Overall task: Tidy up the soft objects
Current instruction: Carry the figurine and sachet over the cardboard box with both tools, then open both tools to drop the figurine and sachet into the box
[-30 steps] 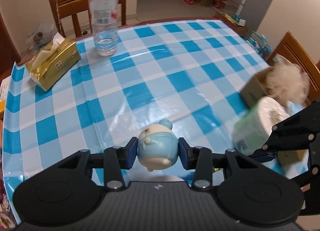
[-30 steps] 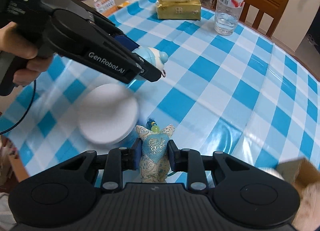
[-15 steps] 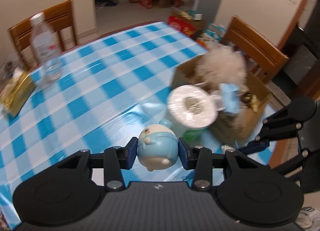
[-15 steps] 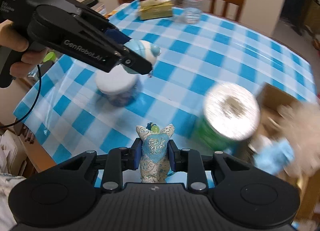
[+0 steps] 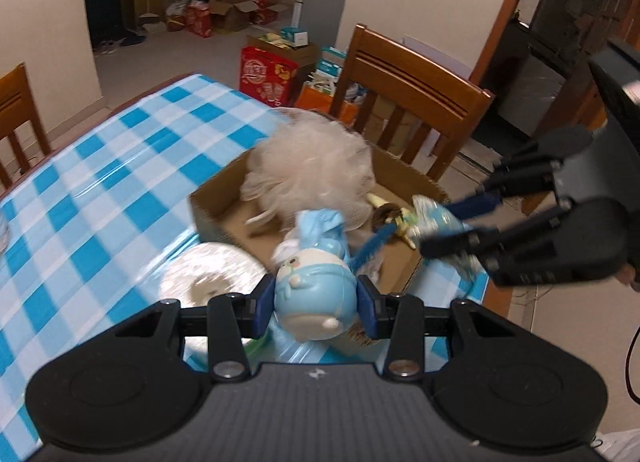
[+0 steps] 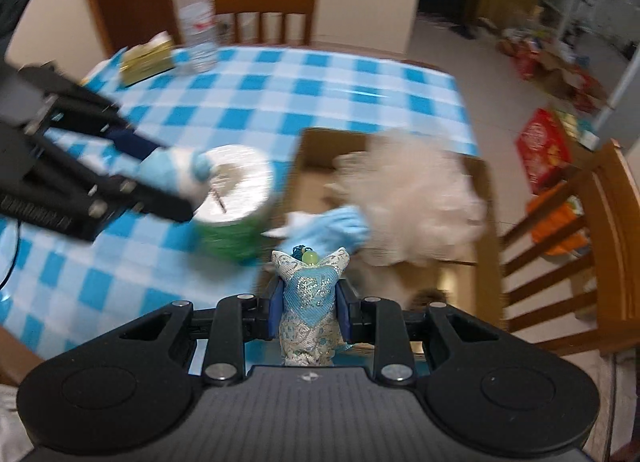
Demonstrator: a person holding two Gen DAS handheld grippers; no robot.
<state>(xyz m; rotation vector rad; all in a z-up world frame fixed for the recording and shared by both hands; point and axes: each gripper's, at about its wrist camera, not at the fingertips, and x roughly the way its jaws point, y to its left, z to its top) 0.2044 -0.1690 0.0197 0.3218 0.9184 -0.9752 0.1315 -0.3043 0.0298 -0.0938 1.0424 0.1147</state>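
My left gripper (image 5: pixel 316 304) is shut on a round light-blue squishy toy (image 5: pixel 314 296) and holds it just in front of the near corner of an open cardboard box (image 5: pixel 218 207). My right gripper (image 6: pixel 308 308) is shut on a blue-and-cream embroidered sachet (image 6: pixel 308 302), at the box's near edge (image 6: pixel 308 141). In the left wrist view the right gripper (image 5: pixel 432 223) comes in from the right with the sachet over the box. The box holds a fluffy cream puff (image 5: pixel 308 169), a light-blue soft item (image 5: pixel 324 227) and small bits. In the right wrist view the left gripper (image 6: pixel 180 181) is at left.
A green canister with a silver lid (image 5: pixel 212 276) stands on the blue-checked tablecloth (image 5: pixel 100 189) beside the box. A water bottle (image 6: pixel 198 29) and a gold tissue pack (image 6: pixel 146 57) stand at the table's far side. Wooden chairs (image 5: pixel 404 93) ring the table.
Both grippers have swung across the table toward the cardboard box, each still holding its toy. The box and puff now fill the middle of both views.
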